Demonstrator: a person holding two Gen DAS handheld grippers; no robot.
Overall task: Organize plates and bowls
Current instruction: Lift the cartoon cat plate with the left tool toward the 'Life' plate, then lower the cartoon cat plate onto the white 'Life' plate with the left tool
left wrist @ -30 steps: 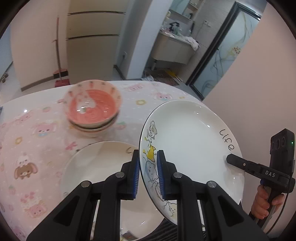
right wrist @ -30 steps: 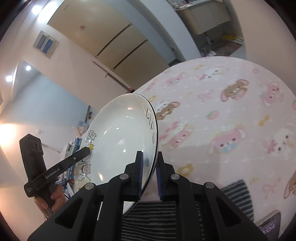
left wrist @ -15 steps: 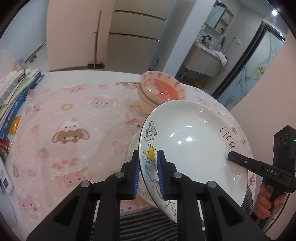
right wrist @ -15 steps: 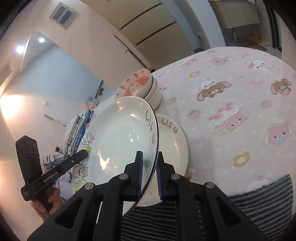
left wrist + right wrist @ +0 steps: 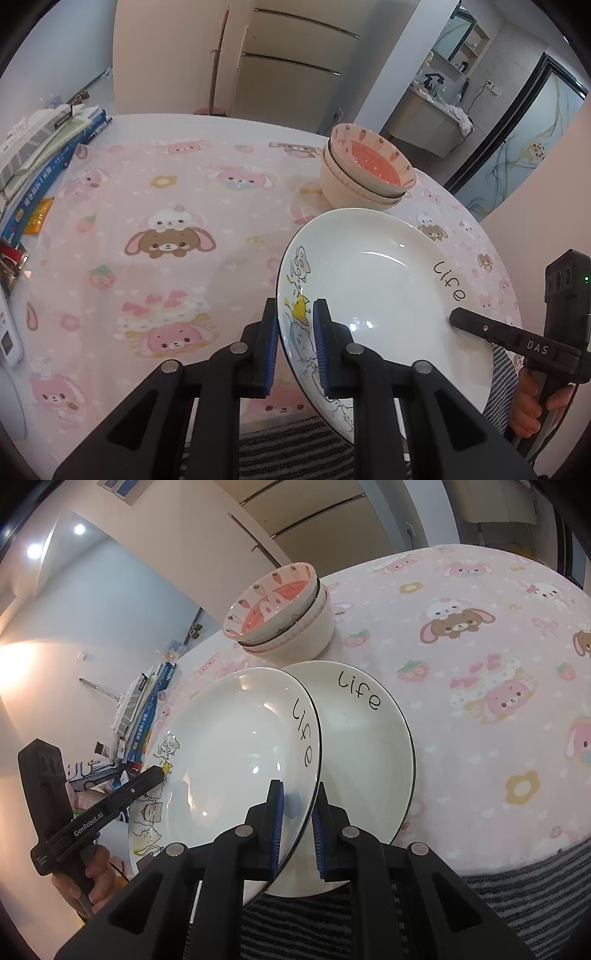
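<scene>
Both grippers hold one white plate [image 5: 373, 291] with cat drawings and the word "life", tilted above the table. My left gripper [image 5: 294, 345] is shut on its rim by the cats. My right gripper [image 5: 297, 821] is shut on the opposite rim near "life"; the same plate [image 5: 236, 757] fills that view. Under it a second white "life" plate [image 5: 369, 746] lies flat on the table near the front edge. A stack of bowls [image 5: 364, 171], the top one pink inside with strawberries, stands just behind; it also shows in the right wrist view [image 5: 286, 616].
The round table has a pink bunny-print cloth [image 5: 170, 236]. Books [image 5: 40, 147] are piled at its left edge, with small items [image 5: 9, 332] below them. A grey striped mat [image 5: 517, 893] lies at the front edge.
The held plate has moved out over the table, toward the flat plate and away from the front edge. Both views have swung and now show more of the table and the bowls farther off.
</scene>
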